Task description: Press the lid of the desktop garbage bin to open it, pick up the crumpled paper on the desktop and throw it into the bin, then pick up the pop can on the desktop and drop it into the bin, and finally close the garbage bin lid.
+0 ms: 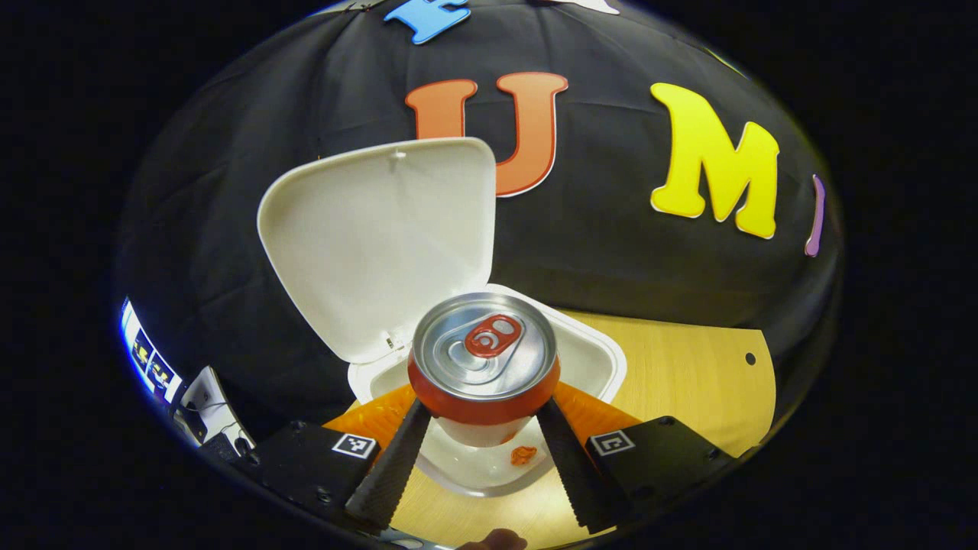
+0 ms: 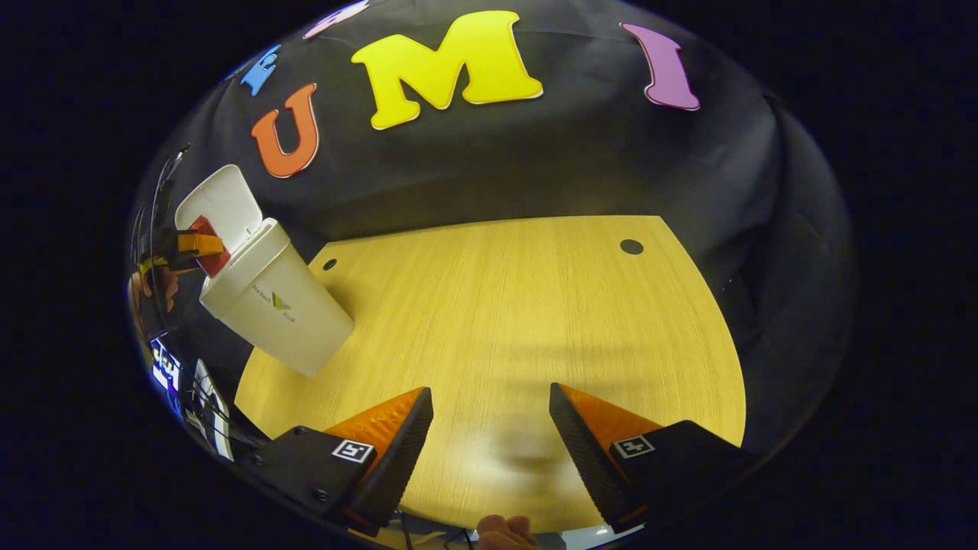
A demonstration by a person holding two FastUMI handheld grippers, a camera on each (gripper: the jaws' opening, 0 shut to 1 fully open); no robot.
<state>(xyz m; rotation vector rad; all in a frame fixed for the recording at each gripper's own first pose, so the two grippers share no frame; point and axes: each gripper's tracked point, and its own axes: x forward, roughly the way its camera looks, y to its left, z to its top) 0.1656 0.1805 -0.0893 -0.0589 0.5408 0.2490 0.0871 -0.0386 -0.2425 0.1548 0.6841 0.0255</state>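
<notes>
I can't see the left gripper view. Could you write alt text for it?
The left gripper holds a pop can upright between its two fingers, right above the open white garbage bin. The bin's lid stands raised behind the can, and the wooden table stretches off to the right.

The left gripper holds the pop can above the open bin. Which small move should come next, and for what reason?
Probably open the left gripper and let the pop can drop. Both fingers press its sides, it stands upright over the bin opening, and the lid is swung up and back, so the way down looks free. The right gripper hangs open over the table.
</notes>
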